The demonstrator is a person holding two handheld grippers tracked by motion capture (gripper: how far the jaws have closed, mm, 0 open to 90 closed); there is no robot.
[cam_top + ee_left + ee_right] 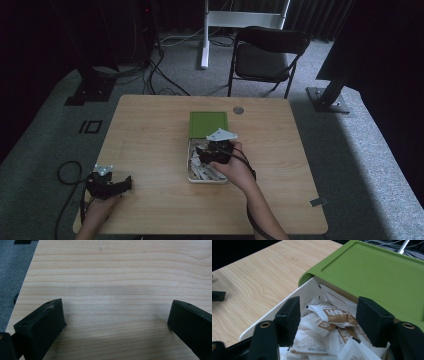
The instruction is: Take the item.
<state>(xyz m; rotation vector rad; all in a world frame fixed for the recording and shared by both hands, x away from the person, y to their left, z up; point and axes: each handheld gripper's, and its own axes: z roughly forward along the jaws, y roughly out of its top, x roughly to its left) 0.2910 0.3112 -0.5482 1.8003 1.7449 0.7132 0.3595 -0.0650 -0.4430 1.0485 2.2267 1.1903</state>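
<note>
Hovering over the white box [190, 170] near the middle of the table [150, 145], the right gripper [214, 152] has its jaws spread wide and nothing between them. In the right gripper view those jaws straddle a heap of white and brown packets [329, 322] lying loose inside the box, so the work in hand looks like picking one out. The green lid [208, 124] lies on the far side, slid back so that it covers the far end of the box and leaves the near part open.

What the coming move turns on is plain enough: the packets lie straight ahead of the jaws and a little below them, not off to either side. The top packet [337, 314], with its brown printed band, lies with its long axis running across the gap from one jaw toward the other, slightly tilted on the pile. I would judge that a short dip forward and down brings it between the jaws, though closing along its length may buckle it, so a turn of the wrist could help.

The left gripper [107, 184] rests at the near left corner of the table, well apart from the box, jaws open over bare wood. The right hand [235, 170] is far the nearer.
</note>
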